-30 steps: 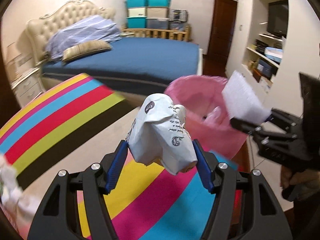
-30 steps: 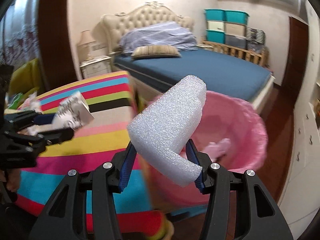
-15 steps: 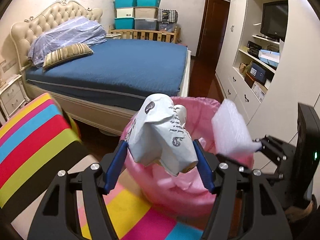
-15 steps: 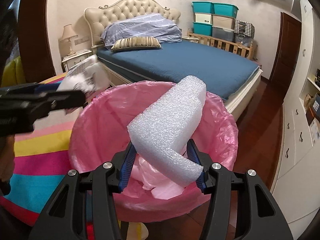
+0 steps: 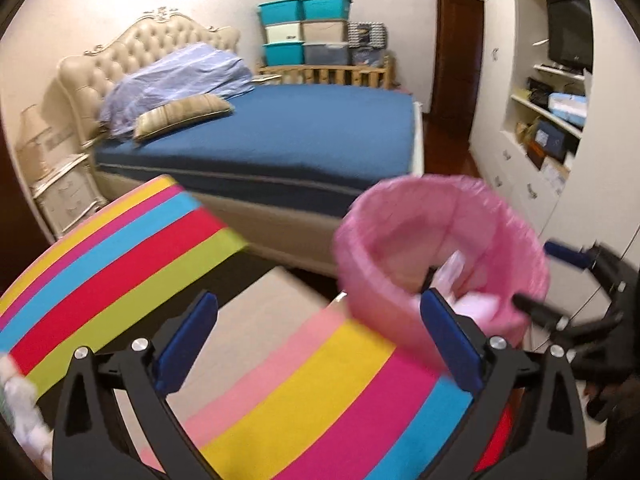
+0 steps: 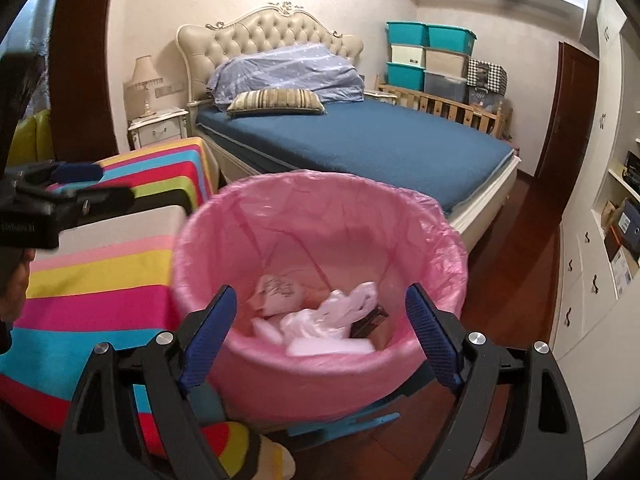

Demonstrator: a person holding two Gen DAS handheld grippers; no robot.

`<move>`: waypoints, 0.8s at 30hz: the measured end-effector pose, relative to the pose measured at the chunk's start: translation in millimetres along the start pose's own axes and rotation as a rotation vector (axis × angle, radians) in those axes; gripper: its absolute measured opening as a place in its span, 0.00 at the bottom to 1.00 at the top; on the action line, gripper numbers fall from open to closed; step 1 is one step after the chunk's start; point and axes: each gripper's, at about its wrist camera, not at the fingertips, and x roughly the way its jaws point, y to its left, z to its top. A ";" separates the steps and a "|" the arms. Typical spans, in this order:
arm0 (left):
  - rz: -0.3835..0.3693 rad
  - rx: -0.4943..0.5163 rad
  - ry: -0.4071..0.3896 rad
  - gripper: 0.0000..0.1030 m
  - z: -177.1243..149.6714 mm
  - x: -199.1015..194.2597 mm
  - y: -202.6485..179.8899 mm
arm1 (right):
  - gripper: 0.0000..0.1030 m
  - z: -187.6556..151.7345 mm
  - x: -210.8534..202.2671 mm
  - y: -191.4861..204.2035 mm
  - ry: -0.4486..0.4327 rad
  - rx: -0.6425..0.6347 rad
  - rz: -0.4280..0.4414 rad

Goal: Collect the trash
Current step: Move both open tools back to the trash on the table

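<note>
Trash sits in the bin

Trash [image 6: 320, 316] lies in the pink-lined bin [image 6: 248, 232]. Our 2 jaw pairs are opening, empty: right hand-held gripper [image 6: 320, 320] over it, left hand-held gripper [image 5: 316, 340] over the striped surface [image 5: 120, 248], nearer remaining scraps [image 5: 16, 408].

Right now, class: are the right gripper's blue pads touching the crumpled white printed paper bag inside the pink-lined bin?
Apart. The right wrist view shows the right gripper opening, nothing between its pads, and the paper bag lying down inside the bin.
</note>
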 end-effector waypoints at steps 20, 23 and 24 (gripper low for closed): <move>0.332 -0.174 0.002 0.95 -182.4 -181.3 159.2 | 0.79 14.5 5.0 197.5 0.079 -0.133 0.351; 0.382 -0.240 0.012 0.95 -202.0 -201.5 181.1 | 0.79 18.4 6.7 239.0 0.094 -0.190 0.405; 0.409 -0.279 0.018 0.95 -212.5 -211.2 193.6 | 0.79 19.2 7.5 247.1 0.098 -0.202 0.412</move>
